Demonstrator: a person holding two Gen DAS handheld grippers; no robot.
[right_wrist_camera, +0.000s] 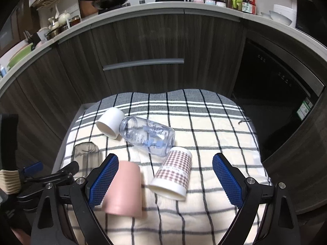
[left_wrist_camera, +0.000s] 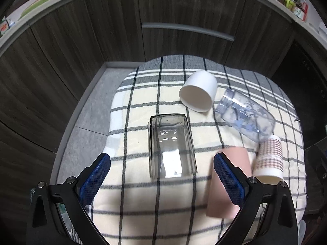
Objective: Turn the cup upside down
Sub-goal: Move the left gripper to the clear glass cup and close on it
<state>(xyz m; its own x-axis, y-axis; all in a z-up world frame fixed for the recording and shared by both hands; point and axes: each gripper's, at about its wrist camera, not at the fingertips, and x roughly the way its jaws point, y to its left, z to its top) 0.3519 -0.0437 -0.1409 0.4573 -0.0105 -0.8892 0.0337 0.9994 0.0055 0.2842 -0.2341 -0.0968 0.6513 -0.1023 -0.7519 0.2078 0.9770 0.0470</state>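
Observation:
A clear square glass (left_wrist_camera: 171, 145) stands upside down on the checked cloth (left_wrist_camera: 143, 194), just ahead of my open, empty left gripper (left_wrist_camera: 162, 175); it also shows in the right wrist view (right_wrist_camera: 85, 157). A pink cup (right_wrist_camera: 123, 189) stands upside down next to the left finger of my open, empty right gripper (right_wrist_camera: 165, 175); it also shows in the left wrist view (left_wrist_camera: 235, 175). A plaid paper cup (right_wrist_camera: 173, 173) lies on its side between the right gripper's fingers. A white cup (right_wrist_camera: 111, 125) and a clear bottle with blue print (right_wrist_camera: 149, 135) lie on their sides further back.
The cloth (right_wrist_camera: 204, 143) covers a small table in front of dark wood kitchen cabinets (right_wrist_camera: 143, 51). A counter above holds a wok, jars and bowls. A dark appliance (right_wrist_camera: 276, 85) stands at the right. Grey floor (left_wrist_camera: 92, 112) shows left of the table.

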